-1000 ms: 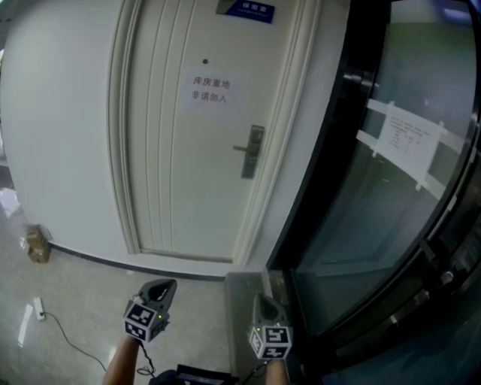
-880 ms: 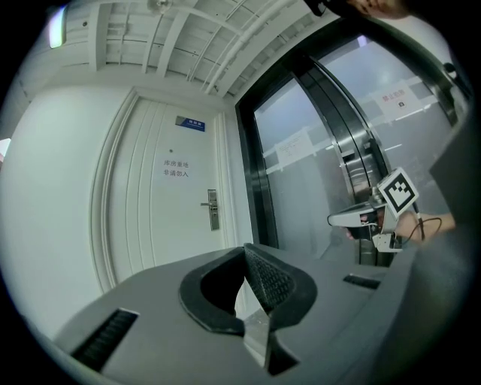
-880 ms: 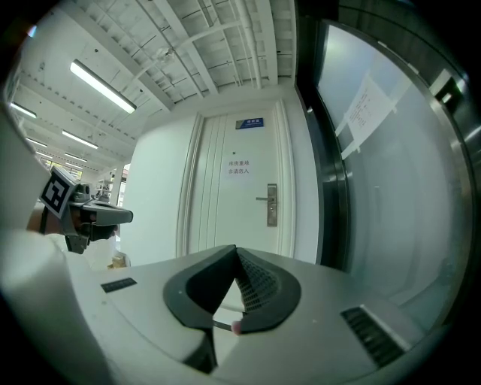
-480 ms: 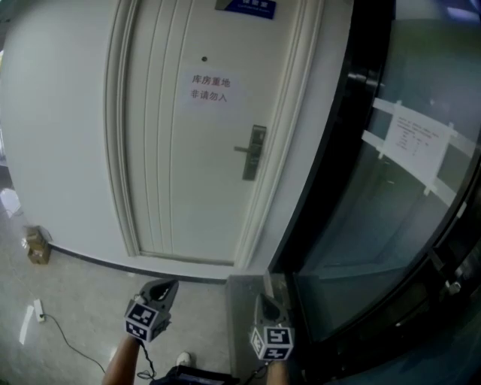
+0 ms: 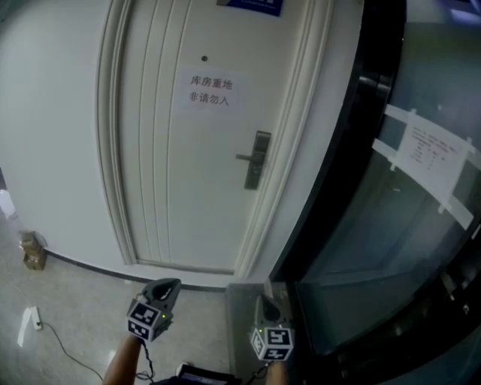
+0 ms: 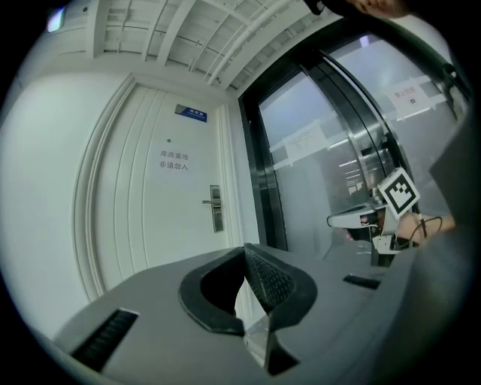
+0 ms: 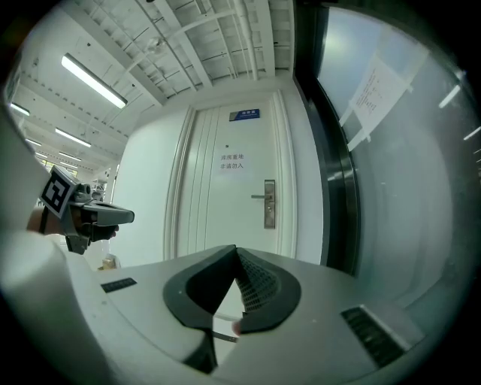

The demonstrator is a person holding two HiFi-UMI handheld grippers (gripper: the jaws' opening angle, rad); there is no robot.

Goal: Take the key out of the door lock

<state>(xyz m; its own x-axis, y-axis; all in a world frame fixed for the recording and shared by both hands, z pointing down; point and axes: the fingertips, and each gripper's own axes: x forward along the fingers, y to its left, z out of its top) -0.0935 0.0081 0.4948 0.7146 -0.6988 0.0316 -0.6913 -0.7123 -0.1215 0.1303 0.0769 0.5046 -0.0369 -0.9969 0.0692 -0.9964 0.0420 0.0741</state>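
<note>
**Head view: both grippers held low, lock plate well ahead on the door**

Head view, far left: a small cardboard box [image 5: 31, 252] sits on the floor against the white wall. Near it, a thin cable [image 5: 64, 342] trails over the speckled floor.

The left gripper [image 5: 167, 286] is next, held low and pointing toward the door, well short of it. In the left gripper view its fingertips [image 6: 270, 282] are pressed together at the tip, with nothing between them.

The white panelled door [image 5: 161, 165] is closed. A paper notice [image 5: 209, 89] is stuck at its middle, a peephole [image 5: 204, 58] sits just above that, and a blue sign [image 5: 252, 6] is cut off by the top edge.

On the door's right side is the lock plate [image 5: 255, 159], whose lever handle points left. It is too small in every view to tell whether a key is in it. Both grippers are well apart from it.

The right gripper [image 5: 264, 302] is low, near the dark frame. In the right gripper view its fingertips [image 7: 259, 289] are also closed on each other and hold nothing. Each gripper shows in the other's view, and they are side by side but not touching.

At the far right, a glass wall [image 5: 361, 225] in a black frame curves away, with a printed sheet [image 5: 432, 154] taped to it.
</note>
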